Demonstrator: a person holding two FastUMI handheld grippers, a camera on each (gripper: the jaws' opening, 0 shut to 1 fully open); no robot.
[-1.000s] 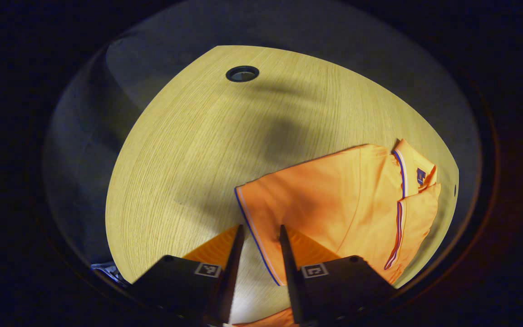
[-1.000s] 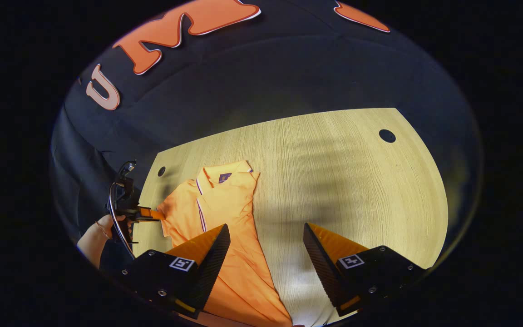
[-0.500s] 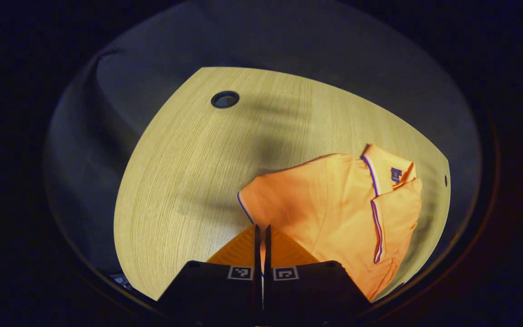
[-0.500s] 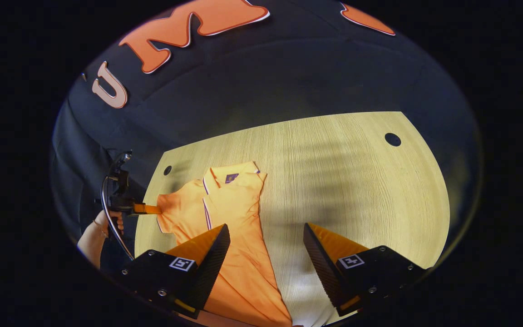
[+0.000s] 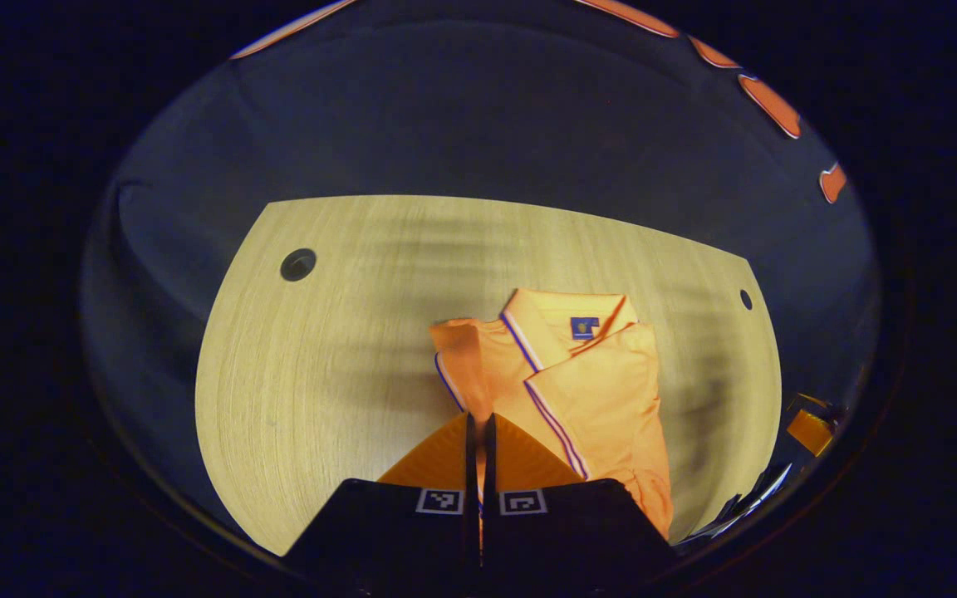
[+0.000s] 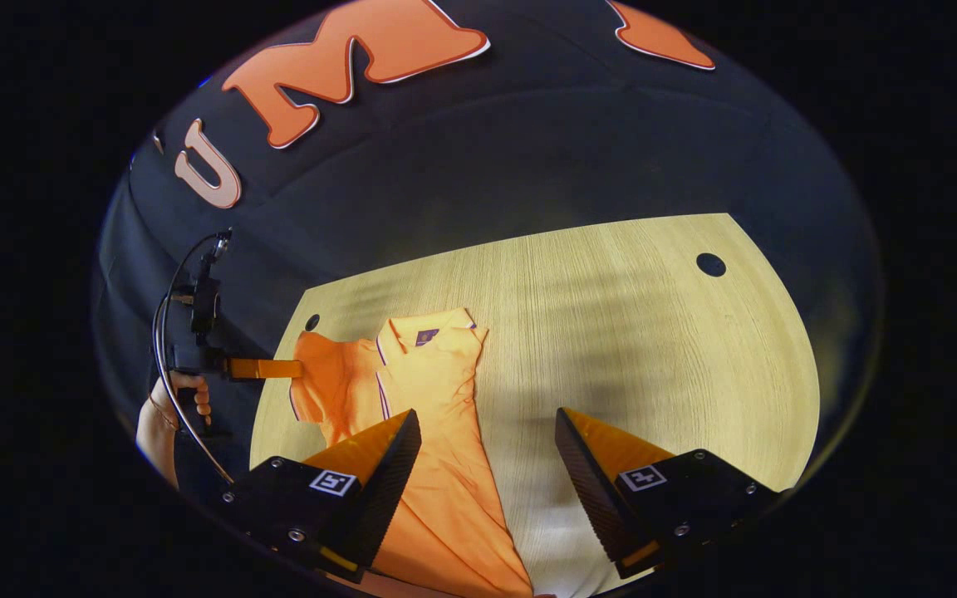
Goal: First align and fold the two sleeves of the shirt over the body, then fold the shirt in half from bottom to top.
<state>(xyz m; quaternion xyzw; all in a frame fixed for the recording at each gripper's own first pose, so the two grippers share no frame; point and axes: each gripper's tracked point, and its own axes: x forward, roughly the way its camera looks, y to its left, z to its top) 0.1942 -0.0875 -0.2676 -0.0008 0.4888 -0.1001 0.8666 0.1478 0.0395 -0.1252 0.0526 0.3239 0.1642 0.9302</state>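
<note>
Pale wood tabletop under booth lighting, dark cloth wall behind, and an orange polo shirt lies on it, collar toward the far edge.

Left gripper has its two fingers pressed together on the edge of a sleeve, with the striped cuff running right down into the nip. From the right gripper view you can see that same left gripper out at the side, held in a hand, lifting the sleeve clear of the tabletop so it stands up as a loose flap beside the collar.

Right gripper hangs over the lower part of the shirt, fingers wide apart, holding nothing, with shirt body under one finger and bare wood under the other.

Progress, as I read it: the side away from the left gripper already looks folded in, a neat straight edge running down past the collar. The raised sleeve is mid-fold and not yet laid over the body. So the sleeve stage looks about half done, and the bottom-to-top fold is untouched.

The shirt itself: bright orange, thin striped trim at collar, placket and cuff, a small dark label inside the neck, fabric lying fairly smooth with a few soft creases.
</note>
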